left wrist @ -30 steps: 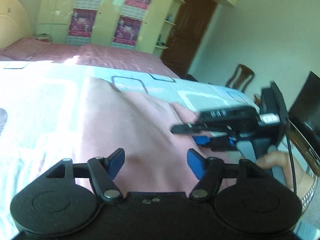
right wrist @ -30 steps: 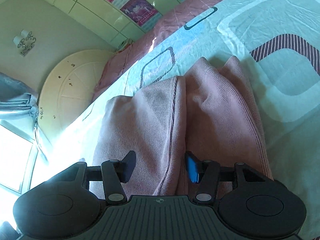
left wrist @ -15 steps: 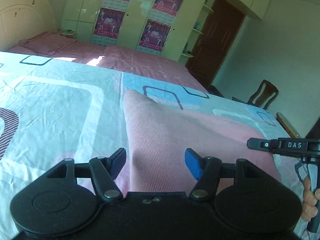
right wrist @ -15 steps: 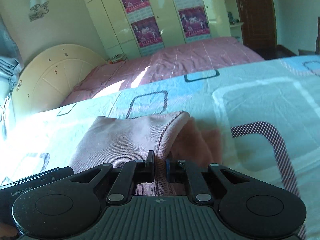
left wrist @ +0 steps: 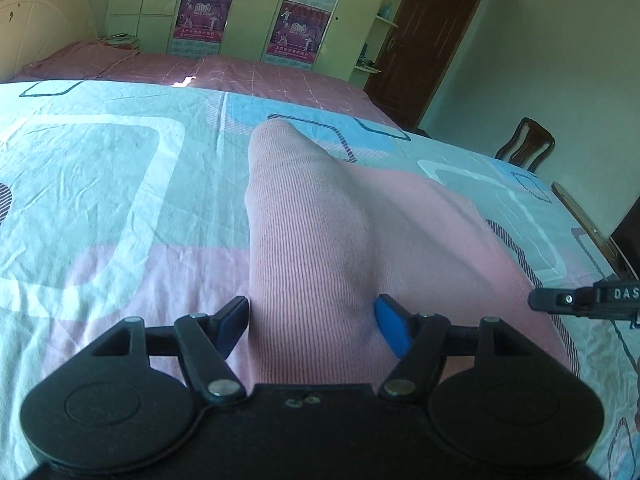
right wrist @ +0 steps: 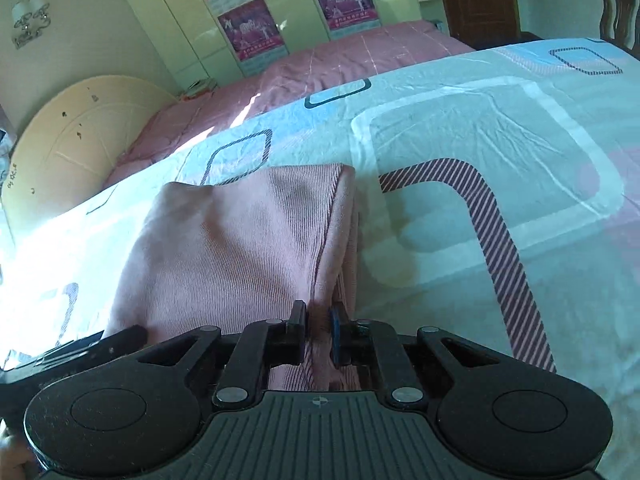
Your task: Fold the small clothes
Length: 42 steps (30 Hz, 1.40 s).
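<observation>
A pink ribbed garment point(left wrist: 320, 232) lies folded on the patterned bedsheet point(left wrist: 120, 168). My left gripper point(left wrist: 312, 320) is open, its fingers straddling the near edge of the garment's left side. In the right wrist view the same pink garment point(right wrist: 240, 248) lies ahead, and my right gripper point(right wrist: 318, 322) is shut on its right-hand folded edge, with cloth pinched between the pads. The tip of the right gripper shows at the right edge of the left wrist view point(left wrist: 584, 300). Part of the left gripper shows at the lower left of the right wrist view point(right wrist: 60, 356).
The sheet covers a wide bed with a pink quilt point(left wrist: 240, 76) behind it and a cream headboard point(right wrist: 80, 140) at the left. Wardrobes with posters point(left wrist: 296, 28) line the back wall. A wooden chair point(left wrist: 524, 148) and a brown door point(left wrist: 428, 40) stand at the right.
My right gripper has stayed shut on the garment's edge and has drawn it along the sheet. My left gripper has stayed open and has come down over the garment's left side.
</observation>
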Each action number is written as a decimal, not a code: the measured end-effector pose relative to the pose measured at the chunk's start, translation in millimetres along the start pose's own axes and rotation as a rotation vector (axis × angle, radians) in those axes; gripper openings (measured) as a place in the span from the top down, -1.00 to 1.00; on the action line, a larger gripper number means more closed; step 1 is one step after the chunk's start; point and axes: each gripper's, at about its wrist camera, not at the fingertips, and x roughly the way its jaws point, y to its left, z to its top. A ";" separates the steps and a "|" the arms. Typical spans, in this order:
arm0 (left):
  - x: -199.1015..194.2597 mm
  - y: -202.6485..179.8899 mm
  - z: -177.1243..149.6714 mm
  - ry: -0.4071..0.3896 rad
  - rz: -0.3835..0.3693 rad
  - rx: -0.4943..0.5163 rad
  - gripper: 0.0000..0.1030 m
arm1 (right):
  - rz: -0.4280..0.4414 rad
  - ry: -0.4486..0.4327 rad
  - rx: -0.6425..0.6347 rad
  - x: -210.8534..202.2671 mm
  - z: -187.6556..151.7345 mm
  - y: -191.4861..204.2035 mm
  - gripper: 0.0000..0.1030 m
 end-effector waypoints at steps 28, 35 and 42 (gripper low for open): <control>13.3 -4.2 53.9 -0.050 0.039 -0.047 -0.34 | -0.080 -0.077 0.065 -3.5 32.8 5.3 -0.38; 50.5 11.5 67.1 -0.010 0.067 -0.125 -0.32 | -0.119 -0.048 0.108 64.8 67.5 5.5 0.23; 55.8 21.1 51.2 -0.038 0.075 -0.130 -0.40 | -0.205 -0.072 0.008 97.2 72.0 7.8 0.49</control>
